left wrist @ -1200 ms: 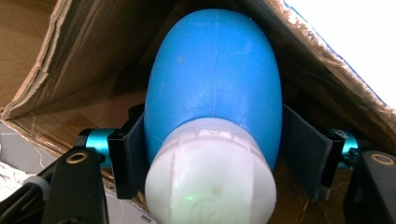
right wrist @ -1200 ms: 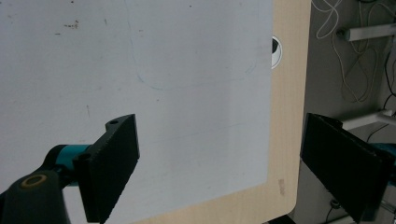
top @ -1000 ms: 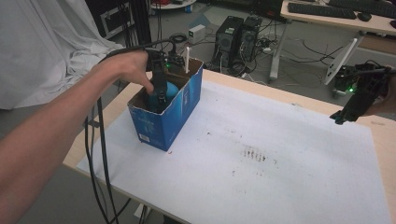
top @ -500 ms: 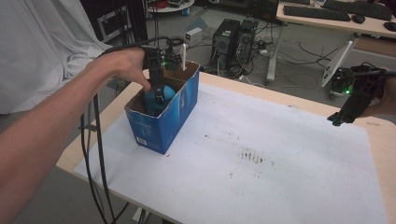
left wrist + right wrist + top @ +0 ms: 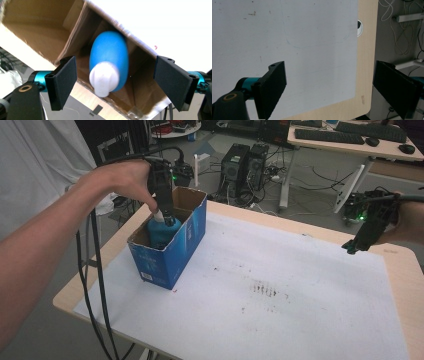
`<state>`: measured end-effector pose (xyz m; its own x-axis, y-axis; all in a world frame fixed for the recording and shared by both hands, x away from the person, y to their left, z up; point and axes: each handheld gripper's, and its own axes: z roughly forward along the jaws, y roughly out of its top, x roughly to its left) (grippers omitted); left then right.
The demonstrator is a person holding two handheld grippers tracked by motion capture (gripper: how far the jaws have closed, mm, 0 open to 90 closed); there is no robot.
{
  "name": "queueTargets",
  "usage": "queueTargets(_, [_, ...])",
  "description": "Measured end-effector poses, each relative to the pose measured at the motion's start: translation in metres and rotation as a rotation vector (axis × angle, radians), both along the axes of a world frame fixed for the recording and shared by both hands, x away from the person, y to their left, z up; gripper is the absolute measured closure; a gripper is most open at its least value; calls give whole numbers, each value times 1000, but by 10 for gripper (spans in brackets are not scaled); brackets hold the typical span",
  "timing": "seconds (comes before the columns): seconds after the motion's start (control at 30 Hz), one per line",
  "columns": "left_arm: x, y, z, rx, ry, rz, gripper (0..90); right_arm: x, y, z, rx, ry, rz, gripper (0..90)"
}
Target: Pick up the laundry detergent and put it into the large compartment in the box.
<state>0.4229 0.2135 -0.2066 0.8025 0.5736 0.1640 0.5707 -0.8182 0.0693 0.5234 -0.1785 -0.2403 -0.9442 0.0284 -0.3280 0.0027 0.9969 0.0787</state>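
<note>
On the table [image 5: 320,285], a white sheet [image 5: 280,310] covers most of the wooden top; it carries dark smudges near its middle. At the sheet's left end stands the blue cardboard box [image 5: 172,252], top open, flaps up. Inside it sits the blue bottle [image 5: 161,232] with a white cap [image 5: 103,80], standing roughly upright against the box's near end, neck at about rim height.

My left gripper [image 5: 164,215] hangs straight over the box, pointing down at the bottle. In the left gripper view the jaws are spread wide, one on each side of the cap, with clear gaps: no contact, nothing pinched.

My right gripper [image 5: 367,232] hovers well apart, above the right edge of the table, jaws likewise spread over bare sheet and holding nothing.

Judgement on progress: the bottle is inside the box and free of the jaws. Whether I am placing or fetching, I cannot tell. If placing, only lifting the left gripper clear remains; if fetching, the grasp on the neck is not yet made.
</note>
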Motion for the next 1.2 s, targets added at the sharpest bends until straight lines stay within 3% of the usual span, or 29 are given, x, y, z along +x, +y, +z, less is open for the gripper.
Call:
queueTargets(0.13, [-3,-20,16,-2,-25,-52,191,-1,0,0,-1,0,-1,110])
queueTargets(0.33, [-6,-59,41,-31,-54,-169,190,-2,-2,4,7,-3,-10,110])
queueTargets(0.47, [-9,-85,46,-37,-61,-250,157,-3,-4,5,6,0,-17,109])
queueTargets(0.8, [-9,-140,17,22,-35,-382,157,-8,-5,10,20,-6,-24,109])
queueTargets(1.03, [-13,-167,-8,19,-32,-451,157,-10,-4,14,39,9,-25,109])
queueTargets(1.13, [-14,-170,-12,17,-33,-457,157,-10,-4,14,43,13,-23,109])
queueTargets(1.2, [-16,-179,-25,18,-23,-476,157,-10,-4,15,50,17,-20,109])
